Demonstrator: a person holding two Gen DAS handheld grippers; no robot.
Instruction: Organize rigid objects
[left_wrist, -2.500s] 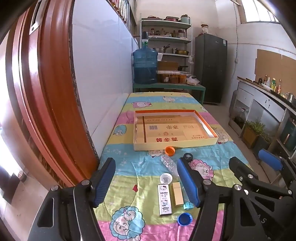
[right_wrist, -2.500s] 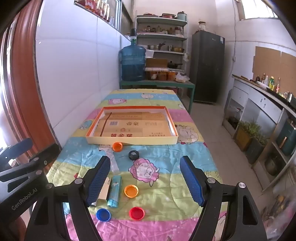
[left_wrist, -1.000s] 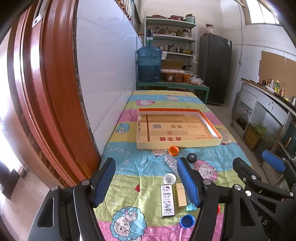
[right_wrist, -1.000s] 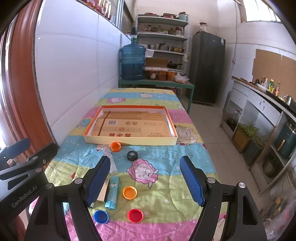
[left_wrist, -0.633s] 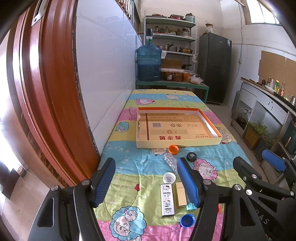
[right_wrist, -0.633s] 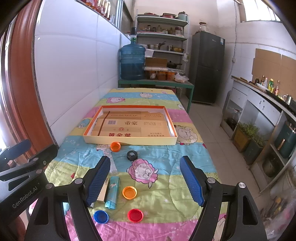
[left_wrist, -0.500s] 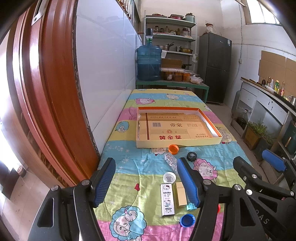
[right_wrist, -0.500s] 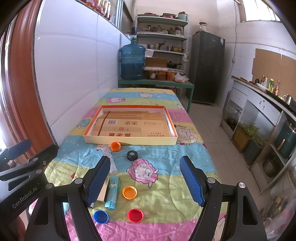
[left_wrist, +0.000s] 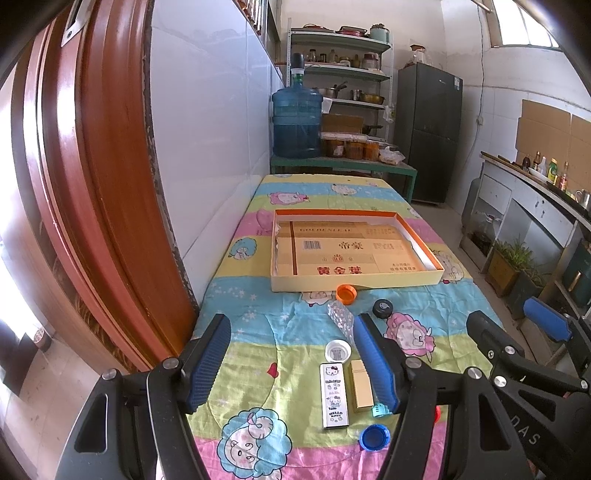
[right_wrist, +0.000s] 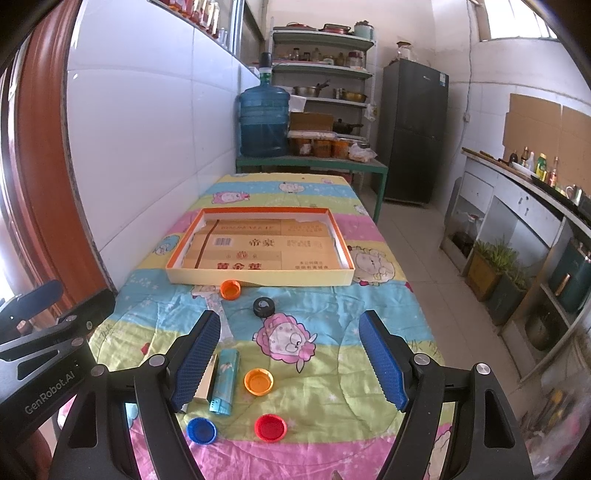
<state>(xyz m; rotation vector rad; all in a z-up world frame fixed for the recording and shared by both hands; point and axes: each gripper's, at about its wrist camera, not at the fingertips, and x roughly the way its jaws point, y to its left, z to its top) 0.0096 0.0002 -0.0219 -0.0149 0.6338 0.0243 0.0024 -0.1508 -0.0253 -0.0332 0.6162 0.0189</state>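
Not much has moved since the earlier frames: both cameras have drifted back a touch so the far end of the table shows a bit more, but every item sits where it was. So the sorting hasn't really started yet, this looks like the sizing-up step. The left gripper hangs over the near end of the cloth with its jaws spread wide and nothing between them, and the right gripper is the same, released and empty. All the loose stuff is out on the cloth: a white lighter and a tan little box side by side, a teal lighter next to those, a white cap, a blue cap, a red cap, an orange cap, another orange cap just in front of the tray, a black cap, and a clear plastic thing that's hard to make out. The tray sits well beyond them with only flattened cardboard lining it. Best guess for the next move: pick one of the near items, drop a gripper down so its fingers straddle it, squeeze, then carry it forward into the tray. The caps are low and flat, so the fingers would need to get right down to the cloth.
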